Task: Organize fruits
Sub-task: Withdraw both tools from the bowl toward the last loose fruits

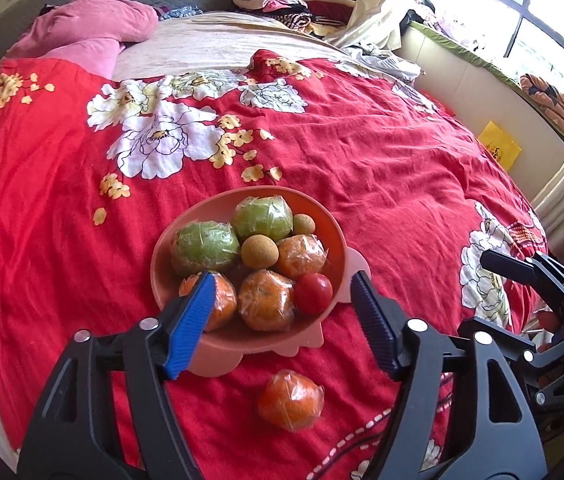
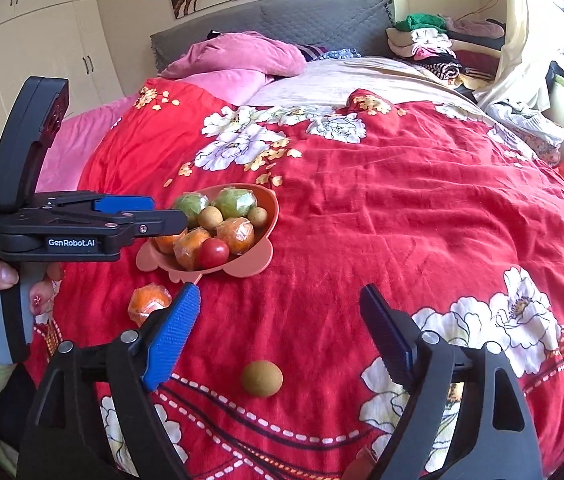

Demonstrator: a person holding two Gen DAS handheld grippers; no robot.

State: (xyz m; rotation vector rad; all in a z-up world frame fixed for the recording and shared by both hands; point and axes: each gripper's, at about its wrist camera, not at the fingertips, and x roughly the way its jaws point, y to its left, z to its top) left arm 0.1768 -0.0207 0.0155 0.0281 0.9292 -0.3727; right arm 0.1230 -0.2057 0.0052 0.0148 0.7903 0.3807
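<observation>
Both the left gripper (image 1: pixel 282 320) and right gripper (image 2: pixel 278 340) gape wide, holding nothing. A wrapped orange (image 1: pixel 291 400) and a longan (image 2: pixel 262 377) lie just before the pink fruit bowl (image 1: pixel 336 240).

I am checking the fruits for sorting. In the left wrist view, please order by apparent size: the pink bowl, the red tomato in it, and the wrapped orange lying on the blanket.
1. pink bowl
2. wrapped orange, though it lies nearer the camera, which enlarges it
3. red tomato

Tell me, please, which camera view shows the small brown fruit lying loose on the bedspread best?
The right wrist view: the small brown fruit lies unobstructed on the bedspread, between the right gripper's fingers. The left wrist view does not show it.
</observation>
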